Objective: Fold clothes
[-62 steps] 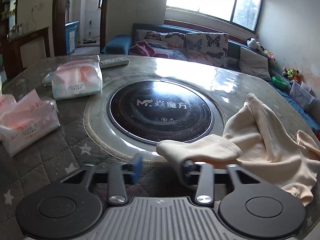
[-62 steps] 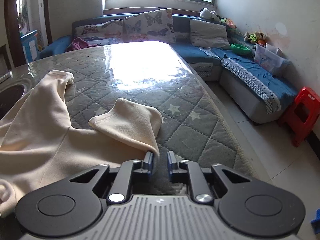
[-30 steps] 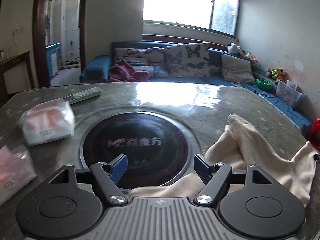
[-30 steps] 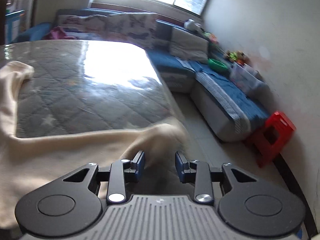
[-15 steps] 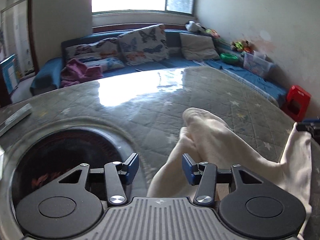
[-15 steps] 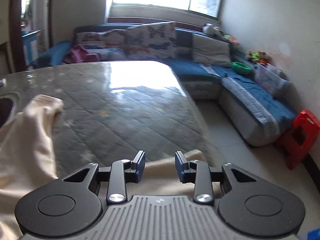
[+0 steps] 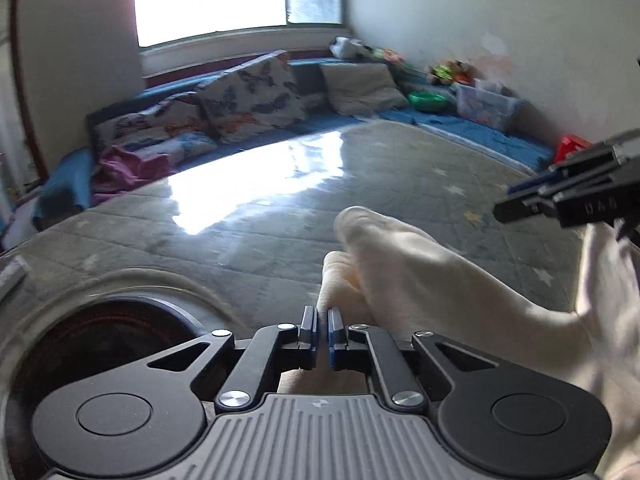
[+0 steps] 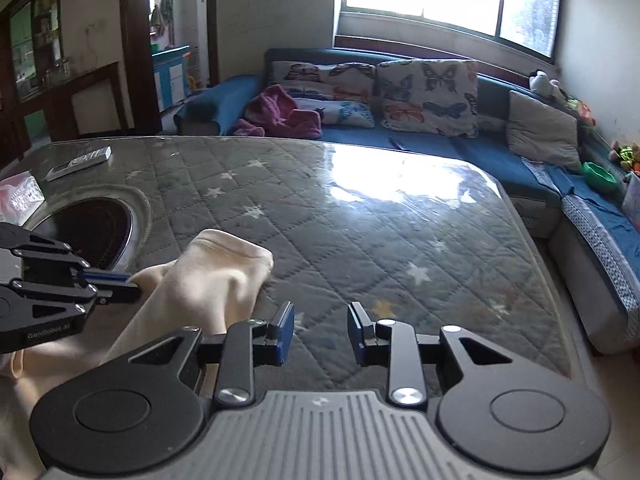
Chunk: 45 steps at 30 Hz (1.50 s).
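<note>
The left gripper point(image 7: 322, 330) had just closed its fingers on the cream garment's point(image 7: 420, 276) edge. The right gripper's point(image 8: 320, 334) fingers stood apart, holding nothing above the worktop point(image 8: 360, 216); folding looked barely begun.

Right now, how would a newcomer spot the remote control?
Find the quilted grey table with its round black hob. Beyond the hob, near the far edge, lies the remote control: slim, flat, grey, unlike the pink tissue pack nearby.

Cream garment point(image 8: 216, 280); grey star-quilted table cover point(image 8: 360, 216); blue sofa point(image 8: 472, 152); butterfly cushions point(image 8: 428, 96).
</note>
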Motion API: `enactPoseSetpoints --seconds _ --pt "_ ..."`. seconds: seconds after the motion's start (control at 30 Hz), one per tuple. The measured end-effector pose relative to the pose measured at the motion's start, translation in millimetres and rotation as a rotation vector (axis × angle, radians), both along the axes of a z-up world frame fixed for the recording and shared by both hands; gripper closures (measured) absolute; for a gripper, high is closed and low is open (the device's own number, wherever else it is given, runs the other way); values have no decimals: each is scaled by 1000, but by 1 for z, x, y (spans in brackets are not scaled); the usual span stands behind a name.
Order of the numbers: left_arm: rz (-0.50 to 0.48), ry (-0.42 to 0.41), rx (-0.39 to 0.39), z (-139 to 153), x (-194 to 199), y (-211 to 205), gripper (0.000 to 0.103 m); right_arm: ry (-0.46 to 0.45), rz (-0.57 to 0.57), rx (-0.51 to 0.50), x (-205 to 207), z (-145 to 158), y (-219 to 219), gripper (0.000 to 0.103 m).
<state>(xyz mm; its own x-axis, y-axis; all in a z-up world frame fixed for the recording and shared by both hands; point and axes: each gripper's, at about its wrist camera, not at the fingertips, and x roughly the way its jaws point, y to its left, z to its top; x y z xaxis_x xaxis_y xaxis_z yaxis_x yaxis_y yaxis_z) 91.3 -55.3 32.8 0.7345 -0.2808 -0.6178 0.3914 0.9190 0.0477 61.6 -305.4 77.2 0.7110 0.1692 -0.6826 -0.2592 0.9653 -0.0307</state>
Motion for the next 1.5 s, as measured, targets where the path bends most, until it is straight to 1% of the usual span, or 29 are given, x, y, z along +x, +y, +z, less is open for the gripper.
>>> enactPoseSetpoints --seconds 0.1,0.17,0.2,0.3,0.33,0.37,0.4,0.53,0.63,0.73,0.77,0.83,0.93,1.0,1.07,1.1,1.2,1.23,1.33,1.4,1.43,1.47,1.5 --pt "114 -34 26 3 0 16 97 4 14 -1 7 -5 8 78" --pt "173 -33 47 1 3 26 96 11 22 -3 14 -7 12 78" --pt "182 -17 44 0 5 32 93 14 27 -7 17 -9 15 78" --pt "208 10 32 -2 7 46 91 24 41 -9 27 -13 21 79" --pt "218 17 27 -2 8 50 87 26 45 -8 29 -15 22 79" --pt "229 21 20 -2 9 53 81 26 44 -9 31 -16 23 79" --pt "242 24 7 -1 11 56 80 25 41 -11 35 -17 26 79" --pt "297 71 -75 -1 23 69 80 36 20 -2 51 -23 26 79" --pt "349 92 -119 -3 30 79 80 40 -8 11 63 -28 22 79" --pt "369 117 -153 -7 36 83 80 67 -19 50 75 -34 18 79" --pt "368 124 -159 -8 38 82 80 74 -22 57 77 -37 18 79" --pt "341 120 -147 -10 38 75 80 85 -19 61 81 -42 20 79" --pt "274 92 -118 -11 33 60 79 90 4 66 79 -47 25 79" --pt "231 80 -98 -12 30 50 77 76 22 40 76 -50 31 78" --pt "197 73 -80 -14 29 42 74 59 39 11 73 -52 37 78" --pt "192 68 -71 -15 29 40 73 51 45 -1 72 -52 39 78" --pt "187 59 -56 -16 30 37 64 36 55 -21 71 -52 43 78" --pt "187 60 -58 -16 31 37 62 36 54 -13 71 -53 42 78" --pt "160 70 -78 -16 34 42 62 41 56 15 72 -53 40 79" --pt "145 79 -100 -16 36 45 63 46 62 32 73 -52 39 91" --pt "135 84 -112 -17 37 46 66 46 65 36 73 -52 39 93" --pt "118 87 -126 -17 37 47 67 45 68 40 72 -51 39 97" --pt "98 89 -137 -17 37 47 68 39 70 38 72 -50 39 98"
